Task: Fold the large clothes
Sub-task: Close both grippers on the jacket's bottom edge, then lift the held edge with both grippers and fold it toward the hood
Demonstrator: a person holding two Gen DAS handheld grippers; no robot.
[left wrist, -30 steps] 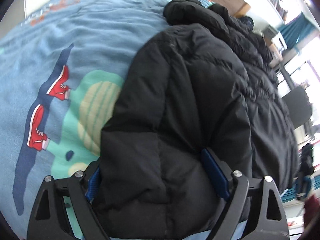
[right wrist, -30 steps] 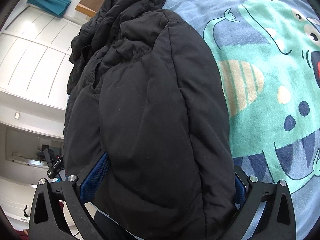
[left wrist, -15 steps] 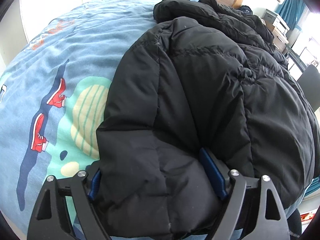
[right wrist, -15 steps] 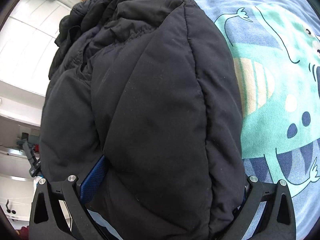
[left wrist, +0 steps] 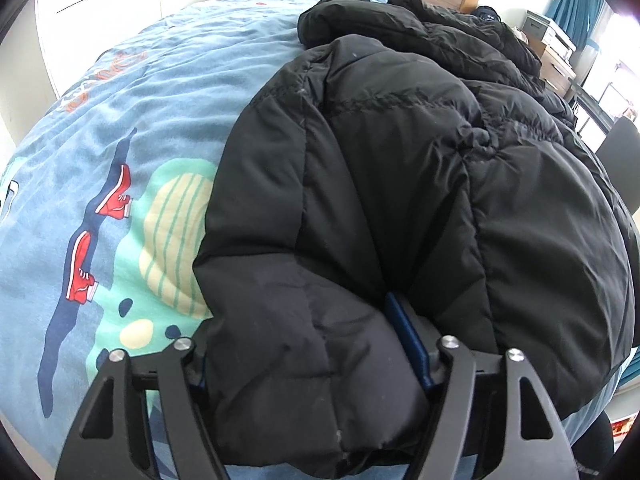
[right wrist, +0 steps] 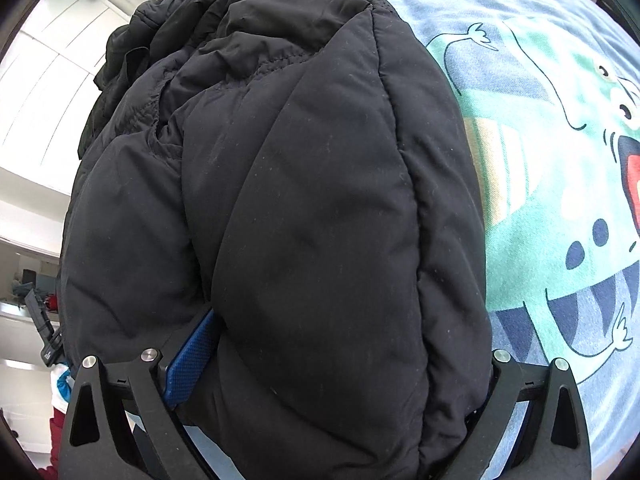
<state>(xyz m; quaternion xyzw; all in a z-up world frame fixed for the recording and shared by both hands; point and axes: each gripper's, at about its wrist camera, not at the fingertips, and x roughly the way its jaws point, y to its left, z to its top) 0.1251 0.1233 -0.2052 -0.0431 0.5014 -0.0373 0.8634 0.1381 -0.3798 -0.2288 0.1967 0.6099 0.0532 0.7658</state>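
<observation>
- The bedspread [left wrist: 168, 92], blue with a cartoon print, serves as the landmark: a black puffer jacket [left wrist: 400, 184] lies on it, bunched into thick padded folds.
- In the left wrist view, the bedspread shows to the left of the jacket, with two red sneakers [left wrist: 100, 240] printed on it; the jacket covers the middle and right.
- The left gripper [left wrist: 312, 364] is at the jacket's near edge, with a padded fold bulging between its jaws. The jaws are closing; the right blue pad [left wrist: 408, 340] presses into a crease of the fabric, so the gripper is clenched on the jacket.
- In the right wrist view, the jacket [right wrist: 304, 208] fills the left and middle, and the bedspread [right wrist: 560, 160] with a green monster print lies to its right.
- The right gripper [right wrist: 332, 372] straddles a wide fold at the jacket's near edge. Its jaws are closing from wide apart; the left blue pad [right wrist: 192, 360] lies against the fabric, and the right one is hidden by the jacket.
</observation>
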